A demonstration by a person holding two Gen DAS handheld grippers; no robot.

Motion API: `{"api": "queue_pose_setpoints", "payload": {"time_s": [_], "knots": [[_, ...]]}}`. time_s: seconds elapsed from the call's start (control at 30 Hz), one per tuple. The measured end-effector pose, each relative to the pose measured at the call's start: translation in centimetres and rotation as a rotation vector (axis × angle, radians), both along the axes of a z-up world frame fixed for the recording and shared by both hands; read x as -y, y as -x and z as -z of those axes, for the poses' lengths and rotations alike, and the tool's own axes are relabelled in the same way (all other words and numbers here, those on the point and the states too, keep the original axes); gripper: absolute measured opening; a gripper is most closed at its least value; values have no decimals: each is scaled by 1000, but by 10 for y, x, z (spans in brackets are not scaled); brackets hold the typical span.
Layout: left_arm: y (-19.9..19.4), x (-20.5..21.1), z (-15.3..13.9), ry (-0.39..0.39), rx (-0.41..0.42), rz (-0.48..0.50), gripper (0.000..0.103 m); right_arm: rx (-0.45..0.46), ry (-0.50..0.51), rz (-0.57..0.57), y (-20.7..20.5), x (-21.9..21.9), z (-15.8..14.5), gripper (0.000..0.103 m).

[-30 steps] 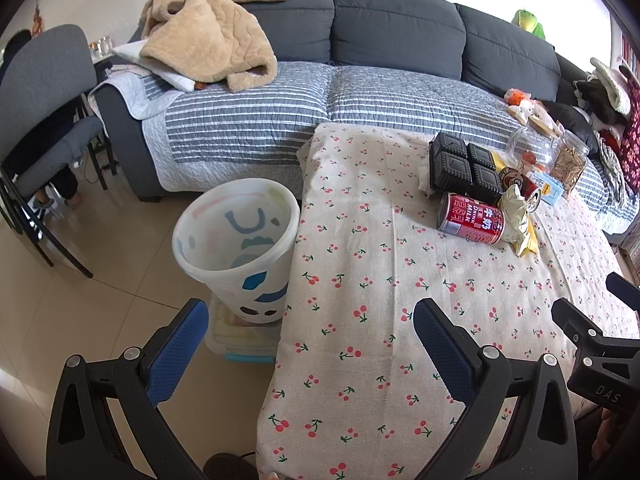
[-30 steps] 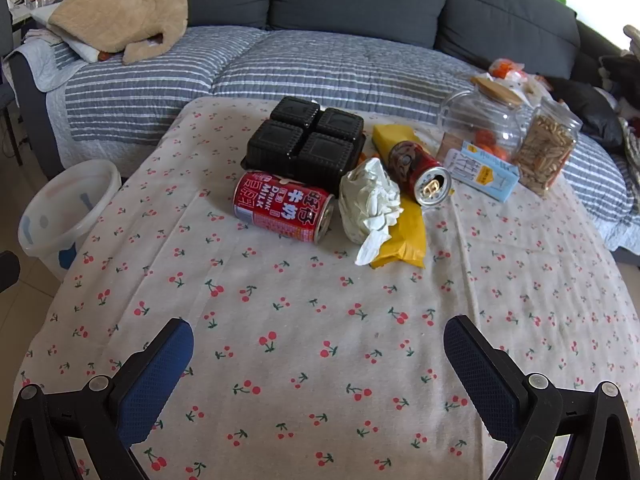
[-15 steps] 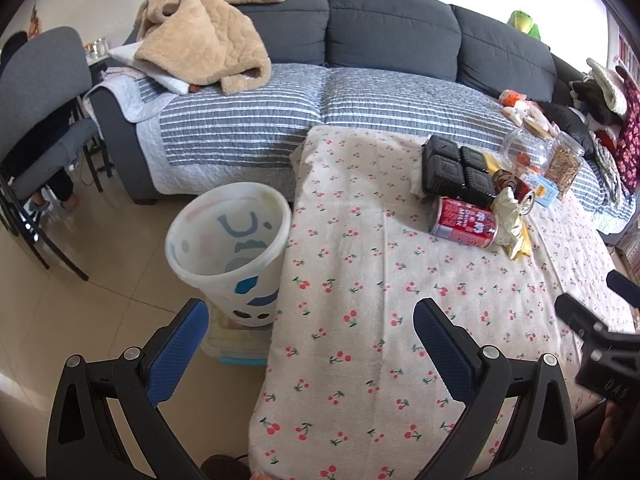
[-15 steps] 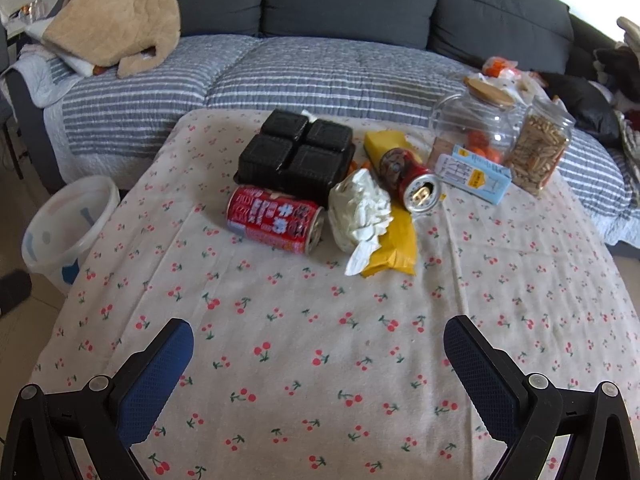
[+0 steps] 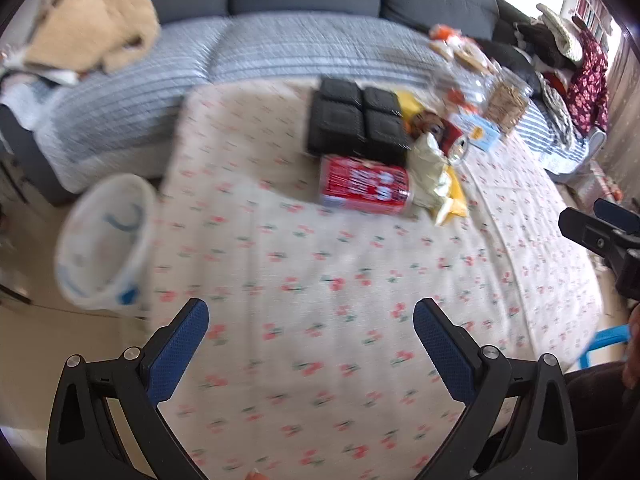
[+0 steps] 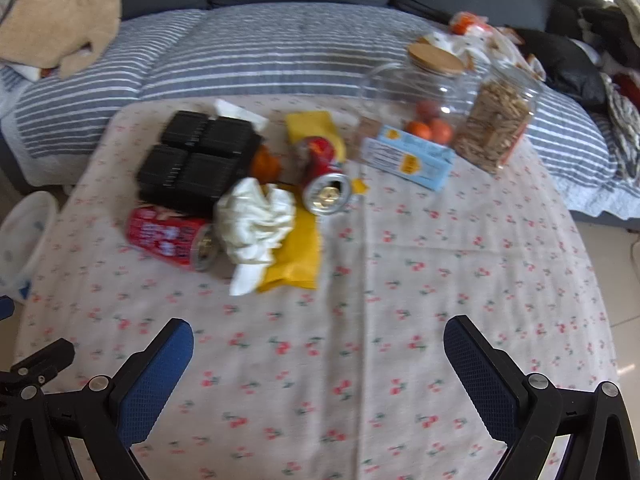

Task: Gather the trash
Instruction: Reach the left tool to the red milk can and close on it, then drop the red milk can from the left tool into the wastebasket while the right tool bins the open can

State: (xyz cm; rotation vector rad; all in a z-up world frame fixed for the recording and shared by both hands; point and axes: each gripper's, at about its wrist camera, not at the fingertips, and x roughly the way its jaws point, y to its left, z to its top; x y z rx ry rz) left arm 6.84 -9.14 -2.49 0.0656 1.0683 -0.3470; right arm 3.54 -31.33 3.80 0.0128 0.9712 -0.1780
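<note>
On the cherry-print tablecloth (image 6: 400, 300) lies a pile of trash. It holds a red can (image 5: 364, 190) (image 6: 170, 238) on its side, a second red can (image 6: 325, 184), crumpled white tissue (image 6: 254, 224), a yellow wrapper (image 6: 298, 256) and a black plastic tray (image 5: 356, 120) (image 6: 198, 160). A white bin (image 5: 104, 240) (image 6: 22, 236) stands on the floor left of the table. My left gripper (image 5: 312, 340) is open and empty over the table's near edge. My right gripper (image 6: 320, 364) is open too, with nothing between its fingers, well short of the pile.
Two glass jars (image 6: 496, 120) and a light-blue carton (image 6: 408, 156) stand at the table's far right. A grey sofa with a striped cover (image 6: 280, 48) and a tan blanket (image 5: 88, 20) runs behind the table. The right gripper's body (image 5: 604, 236) shows at the left wrist view's right edge.
Both views have swung right and closer to the table; the pile now looks larger. The bin has slid to the left edge. Both grippers stay open.
</note>
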Motion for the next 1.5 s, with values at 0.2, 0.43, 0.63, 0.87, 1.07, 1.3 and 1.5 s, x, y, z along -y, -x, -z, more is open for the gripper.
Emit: {"api": "queue_pose_setpoints", "payload": {"time_s": [0.2,0.43,0.63,0.87,1.07,1.3,1.5], "knots": [[-33,36,19,-29,2,-25,103,-77,-131,105,-1,48,40,103],[-65,64,35,-4,1,-28,103,-128,-199,123,-7,75,54,103],[-89,73,49,-4,-2,-58,103,-138,-234,116,-13,82,57,103],[-105,75,58,61,-28,-55,97,-154,-250,112,-18,83,61,103],[-110,72,59,98,-28,-47,94,-152,-246,134,-18,87,62,103],[-93,60,39,110,16,-17,92,-161,-250,165,-18,96,63,103],[-83,22,10,129,46,-33,92,-140,-379,224,-53,115,41,103]]}}
